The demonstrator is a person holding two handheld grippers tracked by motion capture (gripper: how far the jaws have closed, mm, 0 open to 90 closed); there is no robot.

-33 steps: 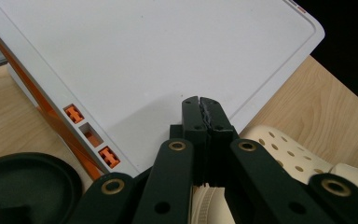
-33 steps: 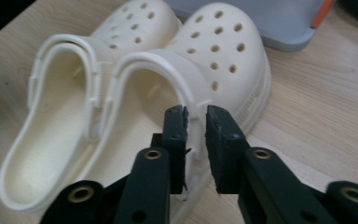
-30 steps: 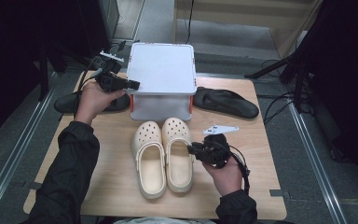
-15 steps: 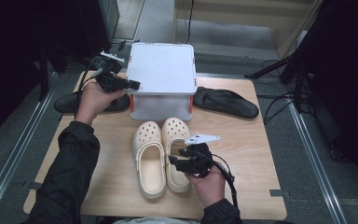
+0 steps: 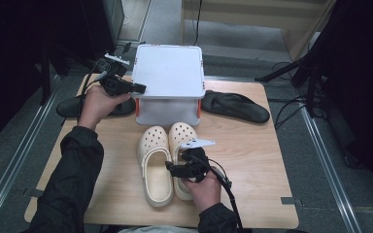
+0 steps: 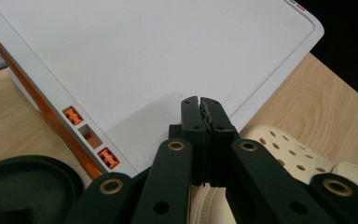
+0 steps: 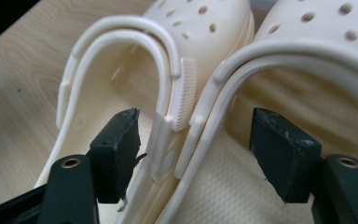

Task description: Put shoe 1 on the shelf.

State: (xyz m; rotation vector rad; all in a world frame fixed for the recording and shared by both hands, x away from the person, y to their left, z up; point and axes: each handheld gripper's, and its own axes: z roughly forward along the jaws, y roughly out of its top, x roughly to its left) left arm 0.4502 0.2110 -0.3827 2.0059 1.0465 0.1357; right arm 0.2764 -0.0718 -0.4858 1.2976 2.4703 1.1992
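A pair of cream clogs stands side by side on the wooden table, the left clog (image 5: 154,167) and the right clog (image 5: 182,136), toes toward a white lidded box (image 5: 169,73). My right gripper (image 5: 171,169) is low over their heel ends and open. In the right gripper view, the right gripper (image 7: 196,135) straddles the two touching inner walls, with one pad (image 7: 119,149) inside the left clog (image 7: 121,70) and the other inside the right clog (image 7: 307,37). My left gripper (image 5: 141,88) is shut and empty at the box lid's left edge. Its tips (image 6: 200,103) lie over the lid (image 6: 158,56).
A black flip-flop (image 5: 235,106) lies right of the box and another (image 5: 73,107) lies left of it, under my left hand. The box has orange latches (image 6: 89,140). Bare table (image 5: 252,160) lies right of the clogs, and metal rails run along the floor on both sides.
My right gripper moved left from beside the right clog to over the clogs' heel ends, where its jaws now straddle their inner walls. The left gripper stayed at the box.
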